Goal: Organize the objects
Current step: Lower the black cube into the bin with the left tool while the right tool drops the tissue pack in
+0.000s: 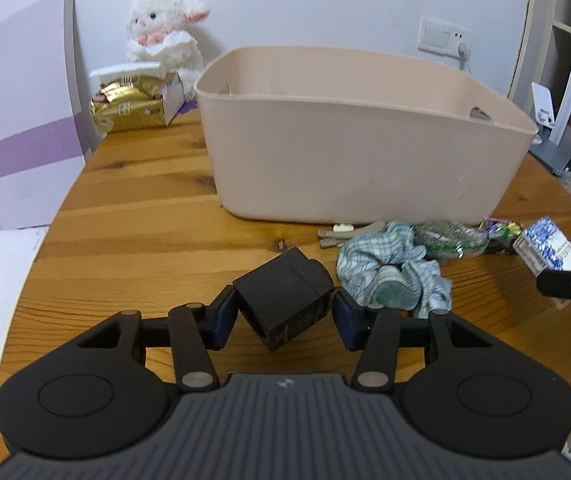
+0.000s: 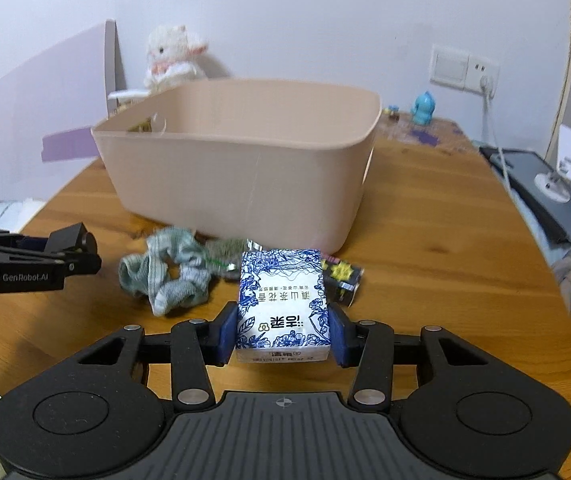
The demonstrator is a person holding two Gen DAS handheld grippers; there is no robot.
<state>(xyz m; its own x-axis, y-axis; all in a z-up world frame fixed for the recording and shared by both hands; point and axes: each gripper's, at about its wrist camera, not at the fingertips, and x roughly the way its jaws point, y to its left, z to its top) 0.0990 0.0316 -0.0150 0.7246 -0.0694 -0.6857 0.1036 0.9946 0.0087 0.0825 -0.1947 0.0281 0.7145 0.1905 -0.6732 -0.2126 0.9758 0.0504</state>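
My left gripper [image 1: 283,316] is shut on a black box-shaped charger [image 1: 285,296], tilted and held above the wooden table [image 1: 133,208]. My right gripper [image 2: 283,330] is shut on a blue-and-white tissue pack [image 2: 283,304], also raised over the table. A large beige bin [image 1: 357,140] stands behind both. In front of it lie a crumpled teal cloth [image 1: 389,272], a green snack packet [image 1: 451,238], a dark candy packet [image 2: 343,276] and small beige clips [image 1: 335,234]. In the right wrist view the left gripper [image 2: 81,254] shows at the left edge with the charger [image 2: 71,242].
A white plush lamb [image 1: 165,28] and a box of gold packets [image 1: 131,106] sit at the table's back left. A blue figurine [image 2: 423,109] stands at the back right near a wall socket [image 2: 465,67]. A dark device with a white stand [image 2: 553,184] lies off the right edge.
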